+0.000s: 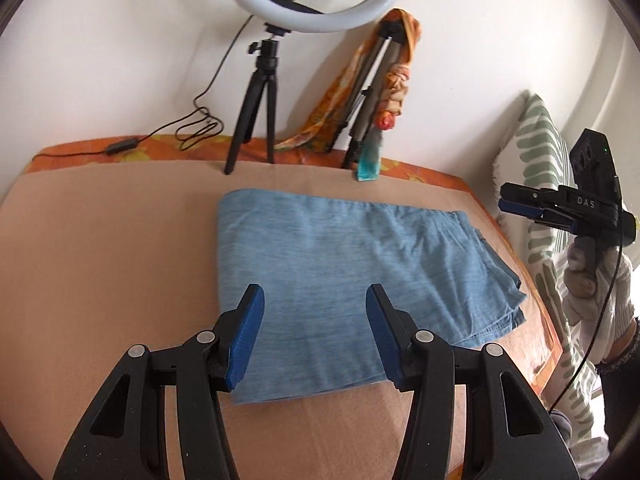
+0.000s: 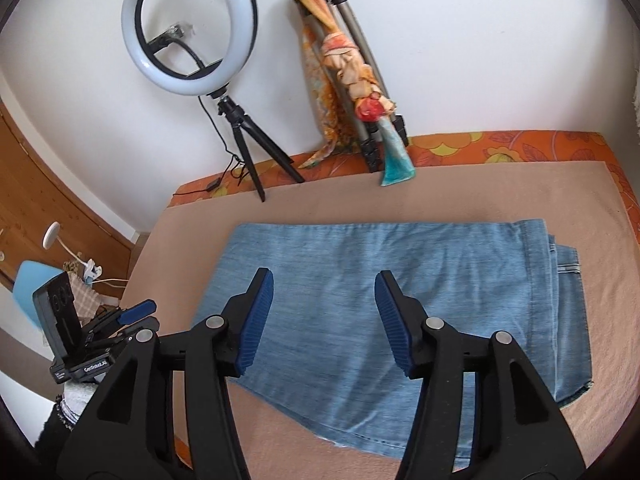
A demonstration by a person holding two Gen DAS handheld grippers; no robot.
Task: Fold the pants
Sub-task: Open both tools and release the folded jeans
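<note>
Your left gripper (image 1: 315, 300) has its blue pads parted with nothing between them, and through the gap you see only cloth lying below; your right gripper (image 2: 324, 286) is likewise parted and empty, held above the fabric, not on it. The pants (image 1: 332, 280) lie in the middle of both frames as a folded blue denim slab on the tan blanket (image 1: 100, 248), several layers thick. In the right wrist view the stacked edges and a hem sit at the right side of the frame and a loose lower edge runs along the bottom. The slab's long axis runs left to right across both pictures, with the smooth folded edge at the left and the layered ends at the right. That matters for whatever fold you make next, if one is still wanted: the right gripper, seen at the right edge of the left wrist view in a gloved hand (image 1: 592, 292), stands off beyond the layered end, while the left hovers over the slab's lower left portion. Judging by these views, the pants look nearly done. The ring light (image 2: 190, 28) and the leaning tripod (image 2: 360, 68) stand well back by the wall.
</note>
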